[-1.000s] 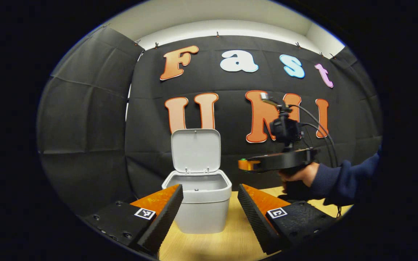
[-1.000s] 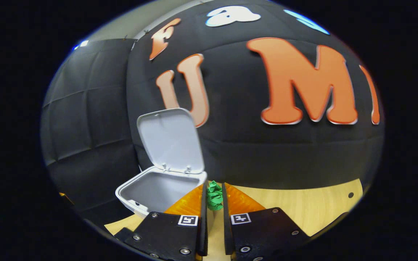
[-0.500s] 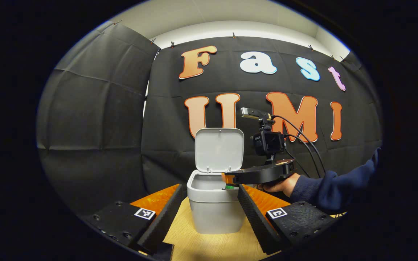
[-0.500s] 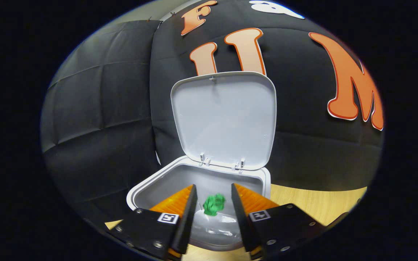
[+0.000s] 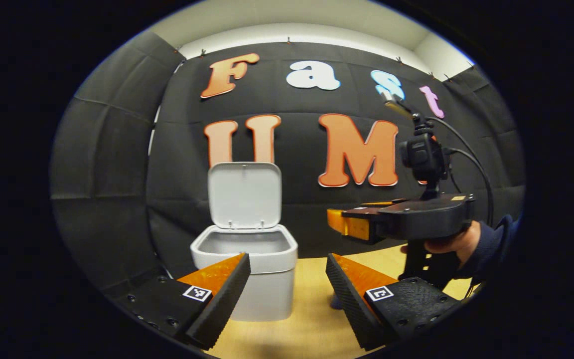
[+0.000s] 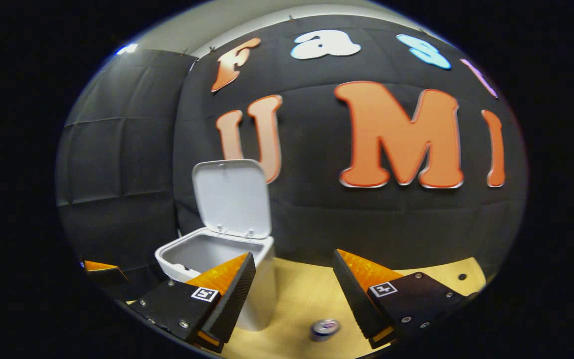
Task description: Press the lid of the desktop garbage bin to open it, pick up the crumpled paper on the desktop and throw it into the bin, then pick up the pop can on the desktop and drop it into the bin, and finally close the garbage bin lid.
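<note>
**Now: paper stage judged done, can pickup next**

Noted: bin on the desk, lid hinged up against the back wall, mouth open. Paper not made out from this angle, so cannot confirm it is inside. Can upright on the desk, just right of the bin, below and between the right gripper's jaws, which are spread wide and empty. Left gripper jaws likewise spread, holding nothing, facing the bin from the front.

Recommended for the pickup: lower the right gripper straight over the can, straddle its round wall at mid-height, close evenly. Thin metal likely to dent or slip if pinched near the rim. Keep clear of the bin wall on approach.

Desk: pale wood grain, smooth. Room: booth hung with black cloth, pale ceiling above. Hand in a dark sleeve holding the right gripper.
</note>
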The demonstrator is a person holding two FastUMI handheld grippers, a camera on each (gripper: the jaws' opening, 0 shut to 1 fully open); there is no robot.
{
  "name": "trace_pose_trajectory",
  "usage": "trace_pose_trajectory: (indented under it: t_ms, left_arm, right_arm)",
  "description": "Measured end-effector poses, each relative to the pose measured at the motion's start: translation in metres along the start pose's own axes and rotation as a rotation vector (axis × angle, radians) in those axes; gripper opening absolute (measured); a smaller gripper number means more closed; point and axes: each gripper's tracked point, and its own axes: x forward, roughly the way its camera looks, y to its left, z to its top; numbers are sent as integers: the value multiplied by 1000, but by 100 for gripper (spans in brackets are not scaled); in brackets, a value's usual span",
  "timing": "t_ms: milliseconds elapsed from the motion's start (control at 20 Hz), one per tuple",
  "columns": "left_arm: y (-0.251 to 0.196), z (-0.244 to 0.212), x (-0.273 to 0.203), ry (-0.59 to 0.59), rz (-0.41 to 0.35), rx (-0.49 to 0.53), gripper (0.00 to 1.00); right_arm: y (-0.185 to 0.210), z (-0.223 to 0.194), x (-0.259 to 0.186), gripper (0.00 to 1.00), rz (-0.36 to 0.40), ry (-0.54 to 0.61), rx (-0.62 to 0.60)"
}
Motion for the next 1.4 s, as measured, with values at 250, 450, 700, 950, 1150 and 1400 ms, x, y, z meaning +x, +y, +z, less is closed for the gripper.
trace_pose_trajectory:
  t_ms: [250,450,700,950,1150,1400]
  left_arm:
    - [-56,-13,21,23,-103,8,96]
    - [-95,-41,40,70,-162,26,96]
    - [-119,-129,88,172,-148,51,96]
    - [-134,-246,140,376,-105,100,98]
    - [-134,-292,189,388,-73,135,98]
    - [-141,-297,229,317,-89,112,98]
  right_arm:
    - [-104,4,-73,94,-232,-50,28]
    - [-142,-14,-107,93,-313,-17,29]
    - [-163,-35,-125,94,-352,45,56]
    - [-182,-34,-146,94,-398,92,11]
    - [-193,-28,-160,94,-433,110,-24]
    - [-188,-37,-159,94,-424,148,-59]
